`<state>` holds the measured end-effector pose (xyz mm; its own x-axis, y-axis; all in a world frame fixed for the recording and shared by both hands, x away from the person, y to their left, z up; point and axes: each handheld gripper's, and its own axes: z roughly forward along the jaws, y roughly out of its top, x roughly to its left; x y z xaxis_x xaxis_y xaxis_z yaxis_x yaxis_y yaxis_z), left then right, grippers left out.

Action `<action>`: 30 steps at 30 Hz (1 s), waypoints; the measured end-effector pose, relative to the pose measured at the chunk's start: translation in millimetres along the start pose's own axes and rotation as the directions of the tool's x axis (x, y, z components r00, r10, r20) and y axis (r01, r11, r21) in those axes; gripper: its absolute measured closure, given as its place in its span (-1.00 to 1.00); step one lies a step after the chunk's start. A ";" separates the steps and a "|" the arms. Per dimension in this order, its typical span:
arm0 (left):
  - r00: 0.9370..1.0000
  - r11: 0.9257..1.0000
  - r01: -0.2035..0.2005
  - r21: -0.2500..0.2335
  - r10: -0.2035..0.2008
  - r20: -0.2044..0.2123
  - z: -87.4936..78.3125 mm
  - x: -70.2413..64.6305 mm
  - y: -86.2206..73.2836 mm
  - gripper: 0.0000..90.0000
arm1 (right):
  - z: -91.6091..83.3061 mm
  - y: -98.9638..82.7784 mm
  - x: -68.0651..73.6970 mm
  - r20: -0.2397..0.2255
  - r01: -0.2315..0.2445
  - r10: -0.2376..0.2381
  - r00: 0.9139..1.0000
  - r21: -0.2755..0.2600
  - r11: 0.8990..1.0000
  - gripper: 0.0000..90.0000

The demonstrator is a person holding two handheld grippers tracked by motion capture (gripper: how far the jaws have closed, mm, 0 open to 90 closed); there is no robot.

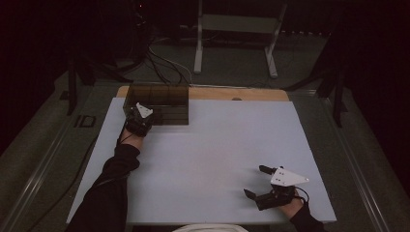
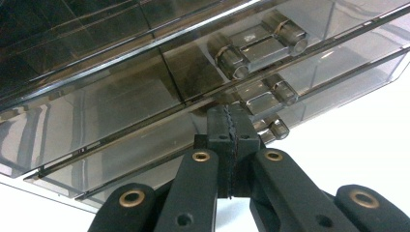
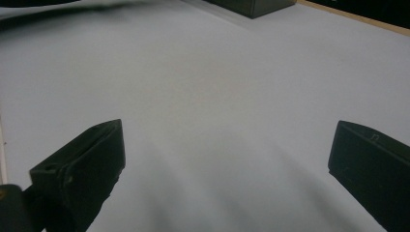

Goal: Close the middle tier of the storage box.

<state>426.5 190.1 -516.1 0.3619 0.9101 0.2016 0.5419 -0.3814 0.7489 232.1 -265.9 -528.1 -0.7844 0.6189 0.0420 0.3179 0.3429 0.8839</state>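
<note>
The white table (image 1: 208, 159) carries a dark, see-through plastic drawer box (image 1: 159, 104) at its far left corner, with its back side next to the wooden edge of the table. The box has several flat drawers one above another, and each drawer has a clear handle (image 2: 261, 46). The left gripper (image 2: 227, 121) is at the front of this box; its fingers (image 2: 218, 126) are closed together, pad against pad, with the tips touching the edge of a drawer, and nothing is between them. The right gripper (image 1: 255, 181) rests on the table at the near right, well apart from the box, and its fingers (image 3: 87, 164) stand wide open and hold nothing.
</note>
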 end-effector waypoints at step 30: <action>0.993 0.993 0.111 0.038 -0.113 0.034 -12.2 -1.6 0.3 0.25 | -0.7 0.5 0.5 0.005 0.000 0.000 1.000 0.003 1.000 -1.00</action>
<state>416.8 190.5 -508.5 0.3239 0.9413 0.0945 0.6072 -0.2835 0.7423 231.5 -265.9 -527.4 -0.7819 0.6222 0.0395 0.3192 0.3452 0.8826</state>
